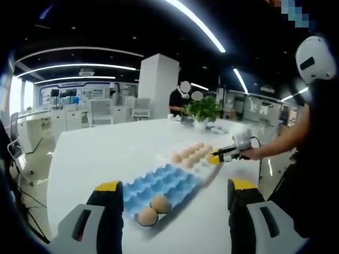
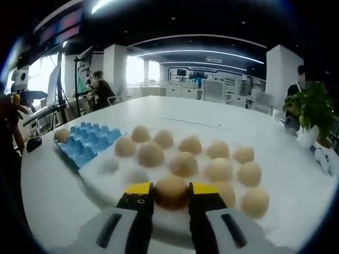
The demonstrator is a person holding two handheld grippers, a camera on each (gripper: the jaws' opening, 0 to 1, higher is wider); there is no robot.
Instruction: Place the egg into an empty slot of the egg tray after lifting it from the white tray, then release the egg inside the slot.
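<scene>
Hard to make out in the right gripper view: the white tray [image 2: 106, 182] under the eggs, pale and blurred against the white table [image 2: 222, 119], its near edge hidden behind the yellow-tipped jaws at lower centre. Two slots at the tray's lower left look empty, though blur keeps that uncertain. Cut off at left centre: the blue egg tray [image 2: 85, 143], with one egg [image 2: 62, 135] showing at its far left corner.

Right gripper [image 2: 170, 191] at bottom centre, pinching a tan egg [image 2: 170, 190] between its two jaws, the egg matte, rounded, smooth, low over the white tray's near row. More loose eggs [image 2: 184, 163] of the same tan spread in rows across the middle of the frame.

In the left gripper view, left gripper [image 1: 175, 188] with jaws spread wide at the bottom, holding nothing. Blue egg tray [image 1: 161, 185] between and beyond them, two eggs [image 1: 153, 210] in its nearest slots at lower centre. Beyond it, small and blurred, the white tray's eggs [image 1: 189, 153], with the right gripper [image 1: 217, 157] reaching in from right of centre, held by a person's hand [image 1: 253, 153]. Potted green plant [image 1: 202, 110] at upper centre.
</scene>
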